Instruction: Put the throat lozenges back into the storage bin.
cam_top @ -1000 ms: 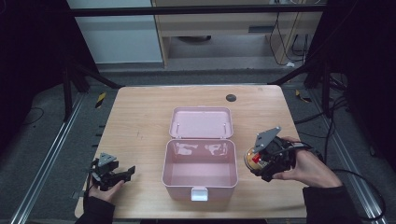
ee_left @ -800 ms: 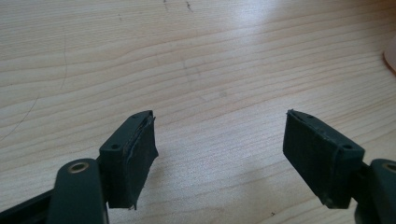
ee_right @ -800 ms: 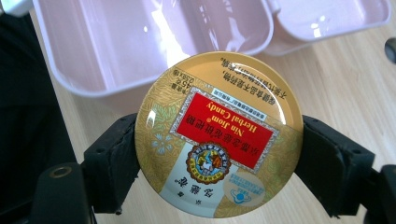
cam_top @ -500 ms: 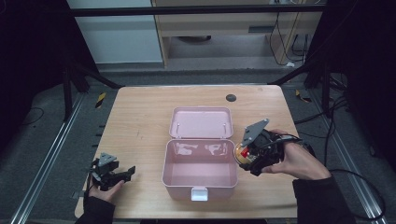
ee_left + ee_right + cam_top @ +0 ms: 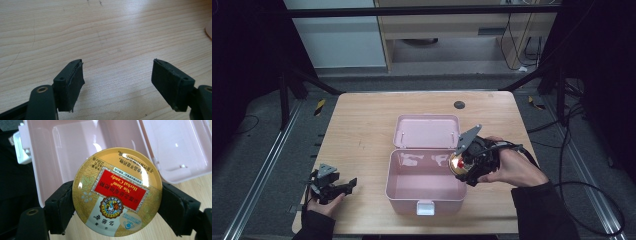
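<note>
A round gold candy tin [image 5: 117,192] with a red label sits clamped edge to edge between the two black jaws of my right gripper [image 5: 117,205]. In the high view that right gripper [image 5: 462,165] holds the candy tin [image 5: 457,162] over the right rim of the open pink box [image 5: 412,192]. The box's lid [image 5: 427,131] lies flat behind it, and its inside [image 5: 82,142] shows bare pink plastic. My left gripper [image 5: 344,186] rests at the table's front left, well apart from the box. Its jaws stand open over bare wood with nothing between the left gripper's [image 5: 117,77] pads.
A white latch [image 5: 425,206] sticks out of the box's front wall. A small dark round thing [image 5: 459,105] lies near the far edge of the wooden table [image 5: 362,125]. Dark floor and metal rails surround the table.
My right gripper has carried the candy tin leftward from beside the box to above its right rim. The left gripper has stayed where it was.
</note>
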### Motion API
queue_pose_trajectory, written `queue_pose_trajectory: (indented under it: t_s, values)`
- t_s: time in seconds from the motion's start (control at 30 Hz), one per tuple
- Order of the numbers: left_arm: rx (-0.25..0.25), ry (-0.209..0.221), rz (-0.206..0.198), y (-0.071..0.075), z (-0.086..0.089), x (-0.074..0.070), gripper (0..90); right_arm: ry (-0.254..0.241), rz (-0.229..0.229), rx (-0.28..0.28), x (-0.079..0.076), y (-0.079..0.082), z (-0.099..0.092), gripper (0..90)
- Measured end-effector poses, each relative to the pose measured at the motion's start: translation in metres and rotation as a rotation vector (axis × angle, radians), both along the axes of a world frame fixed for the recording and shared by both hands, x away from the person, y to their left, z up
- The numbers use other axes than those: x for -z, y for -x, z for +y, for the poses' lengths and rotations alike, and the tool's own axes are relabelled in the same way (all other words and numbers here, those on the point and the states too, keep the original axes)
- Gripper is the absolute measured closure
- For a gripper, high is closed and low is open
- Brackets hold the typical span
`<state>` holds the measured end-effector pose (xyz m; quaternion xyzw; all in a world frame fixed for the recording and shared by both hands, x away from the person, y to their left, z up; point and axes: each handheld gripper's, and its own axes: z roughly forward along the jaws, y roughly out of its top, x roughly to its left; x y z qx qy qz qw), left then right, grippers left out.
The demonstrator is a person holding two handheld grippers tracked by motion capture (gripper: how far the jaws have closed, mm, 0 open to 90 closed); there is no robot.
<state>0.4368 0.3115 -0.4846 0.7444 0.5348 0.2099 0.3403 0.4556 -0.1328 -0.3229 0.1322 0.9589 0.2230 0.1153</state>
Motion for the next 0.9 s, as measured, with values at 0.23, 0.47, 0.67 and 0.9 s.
queue_pose_trajectory:
  t_s: [0.23,0.47,0.67,0.9]
  values:
    - [0.000,0.001,0.000,0.000,0.000,0.000,25.3,0.009,0.006,-0.024,0.005,-0.004,0.016,20.6]
    - [0.000,0.003,-0.002,0.000,0.000,0.000,25.3,0.029,0.013,-0.039,0.013,-0.005,0.026,20.5]
    - [0.000,0.003,-0.002,0.000,0.000,0.000,25.4,0.046,0.024,-0.044,0.027,-0.006,0.029,20.6]
    - [0.000,0.002,-0.003,0.000,0.000,0.000,25.4,0.071,0.033,-0.065,0.037,-0.005,0.032,20.6]
